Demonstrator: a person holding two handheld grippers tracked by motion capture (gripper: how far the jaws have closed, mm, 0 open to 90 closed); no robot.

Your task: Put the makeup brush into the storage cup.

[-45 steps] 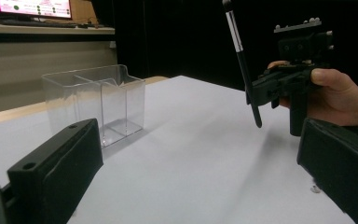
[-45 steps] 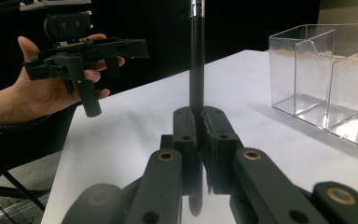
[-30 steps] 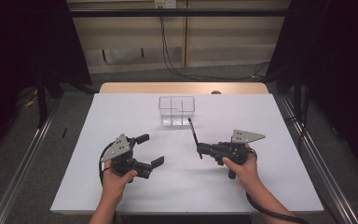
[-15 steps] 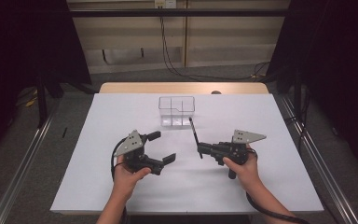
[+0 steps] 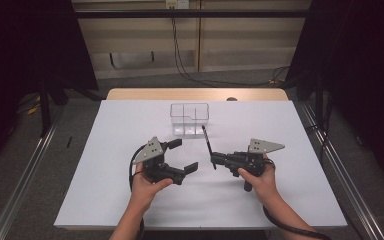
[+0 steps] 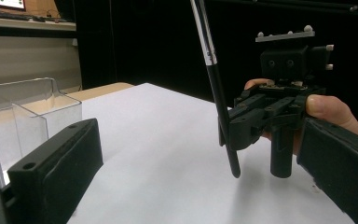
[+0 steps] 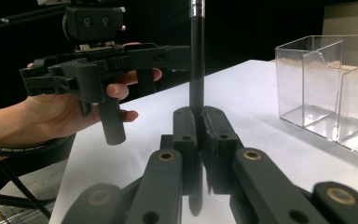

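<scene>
A slim black pen-like stick with a pale band near its upper end (image 5: 207, 145) is standing nearly upright above the white table surface (image 5: 105, 130), and it is being pinched low on its shaft by the right gripper (image 5: 214, 160), whose two black jaws are pressing together on it from either side. In the right gripper view the stick (image 7: 196, 60) is rising straight out from between those closed jaws, its lower tip poking out beneath them. In the left gripper view the same stick (image 6: 214, 79) is leaning slightly, its bottom end hanging just above the table.

The left gripper (image 5: 186, 156) is sitting to the left of the stick, near it but apart from it, with its jaws spread wide and nothing between them. The person's left hand (image 5: 147, 184) and right hand (image 5: 258, 176) are wrapping around the gripper handles.

A clear plastic box divided into compartments (image 5: 190, 119) is standing farther back on the table, just beyond the stick's upper end in the high view.
</scene>
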